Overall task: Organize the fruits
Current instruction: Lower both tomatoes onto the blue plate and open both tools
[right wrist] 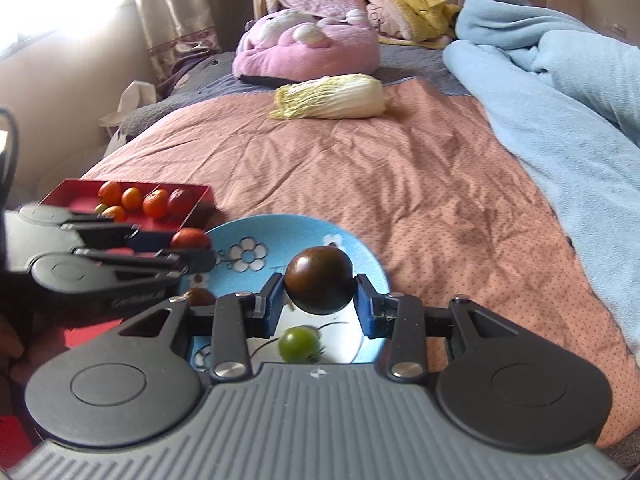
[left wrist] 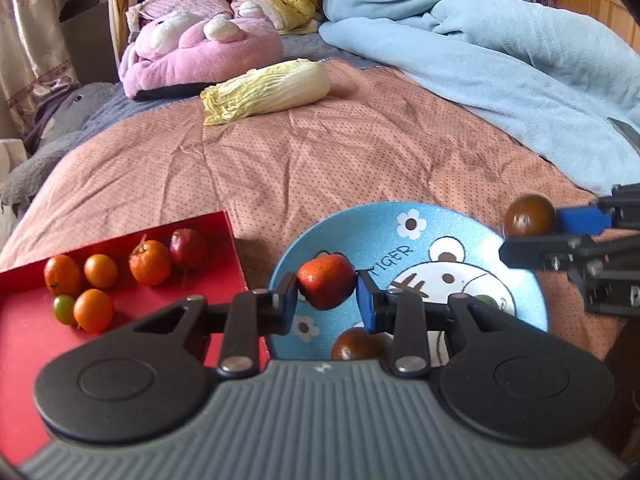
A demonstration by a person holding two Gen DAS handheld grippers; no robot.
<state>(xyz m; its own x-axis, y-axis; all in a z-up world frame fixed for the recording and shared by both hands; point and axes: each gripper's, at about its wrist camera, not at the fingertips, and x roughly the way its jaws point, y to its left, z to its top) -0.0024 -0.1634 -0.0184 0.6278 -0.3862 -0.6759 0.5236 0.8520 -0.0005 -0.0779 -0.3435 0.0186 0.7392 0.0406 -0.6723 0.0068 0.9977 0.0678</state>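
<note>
1. Pink dotted bedspread (right wrist: 400, 184) carries a blue plate (left wrist: 452, 224) and a red tray (left wrist: 224, 240).
2. Left gripper (left wrist: 326, 300) pinches a red fruit (left wrist: 326, 286) above the plate; right gripper (right wrist: 318, 306) pinches a dark tomato (right wrist: 319, 279) over it.
3. Both look light, smooth and easily bruised; gentle grip across the middle suits them.
4. Orange fruits (left wrist: 150, 262) lie in the tray; a green tomato (right wrist: 298, 344) sits on the plate.

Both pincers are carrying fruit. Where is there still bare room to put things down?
The near half of the red tray is bare; its fruit crowds the far corner. The pink bedspread lies open between the blue plate and the napa cabbage. The plate's center is tighter.
</note>
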